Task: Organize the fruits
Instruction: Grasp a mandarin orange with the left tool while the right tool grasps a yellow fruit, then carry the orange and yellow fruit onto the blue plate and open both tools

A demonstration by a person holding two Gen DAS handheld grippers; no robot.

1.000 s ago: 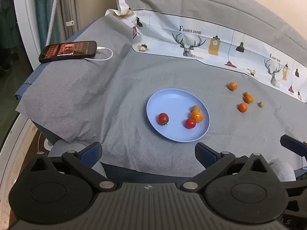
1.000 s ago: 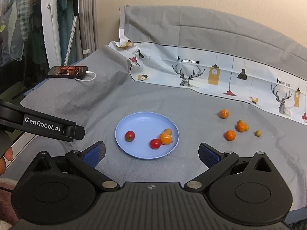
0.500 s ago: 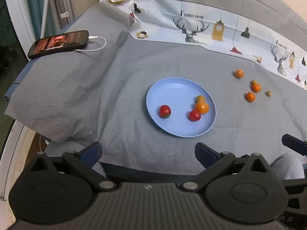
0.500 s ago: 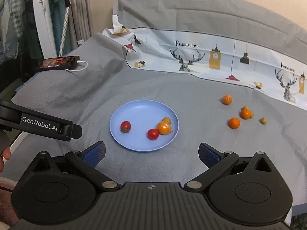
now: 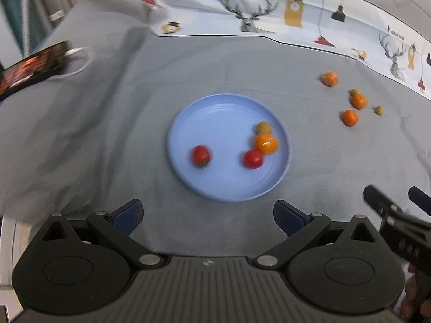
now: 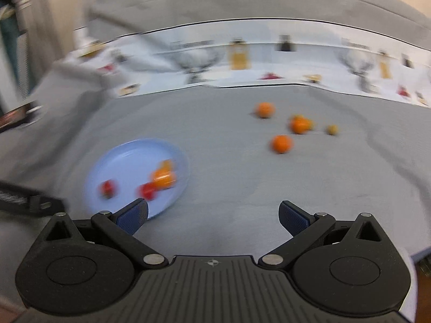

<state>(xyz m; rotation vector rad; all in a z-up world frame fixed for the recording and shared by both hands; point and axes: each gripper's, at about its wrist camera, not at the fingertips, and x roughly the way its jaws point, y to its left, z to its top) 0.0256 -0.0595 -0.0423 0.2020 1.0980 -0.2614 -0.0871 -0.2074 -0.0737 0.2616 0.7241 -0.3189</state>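
Both views closer: right claw [image 6: 212, 215] swings toward loose oranges [image 6: 281, 144]; left claw [image 5: 207, 212] nears plate [image 5: 188, 113]; both agape, empty.

Blue plate [image 5: 229, 185] holding four fruits, left gripper [image 5: 207, 216] jaws spread, empty

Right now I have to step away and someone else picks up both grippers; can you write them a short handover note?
Left gripper: open, empty, near the blue plate.
Right gripper: open, empty, aimed at the loose fruit.
Done: two red tomatoes, one orange fruit and a small yellowish one sit on the plate.
Left: three orange fruits and two small yellowish ones lie on the grey cloth, right of the plate.
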